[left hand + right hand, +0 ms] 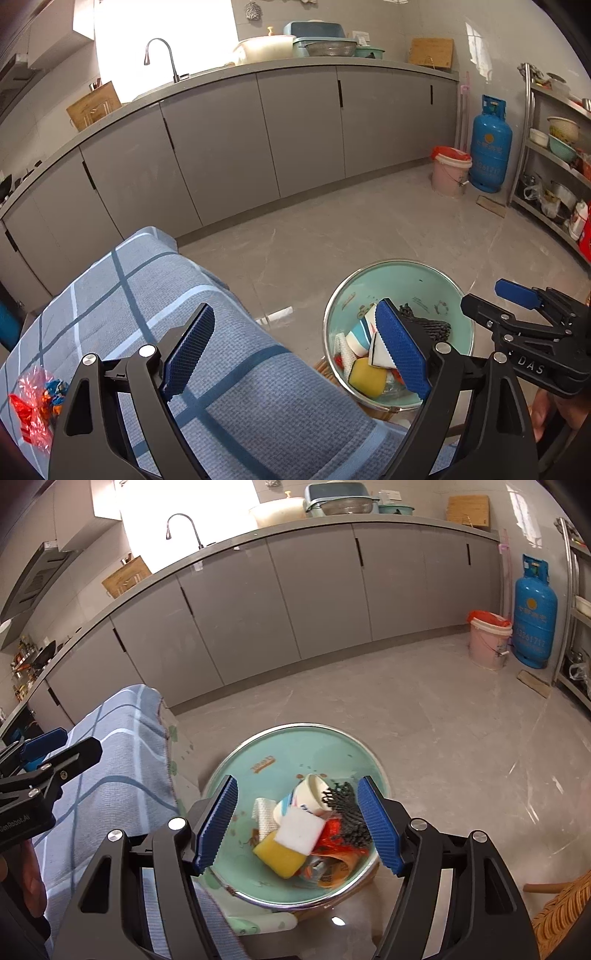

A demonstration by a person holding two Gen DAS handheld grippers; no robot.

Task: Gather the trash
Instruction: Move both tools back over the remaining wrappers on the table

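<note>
I see both grippers, left point(295, 350) and right point(297, 825), spread and empty, basin point(258, 760) of trash beneath right, wrappers point(33, 402) left of left.

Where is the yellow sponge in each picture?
Left wrist view: the yellow sponge sits low and right of middle, inside the green basin, beside the left claw.
Right wrist view: the yellow sponge lies near the bottom middle, under the open right claw.
Shared landmark: the blue gas cylinder stands at the right.
</note>
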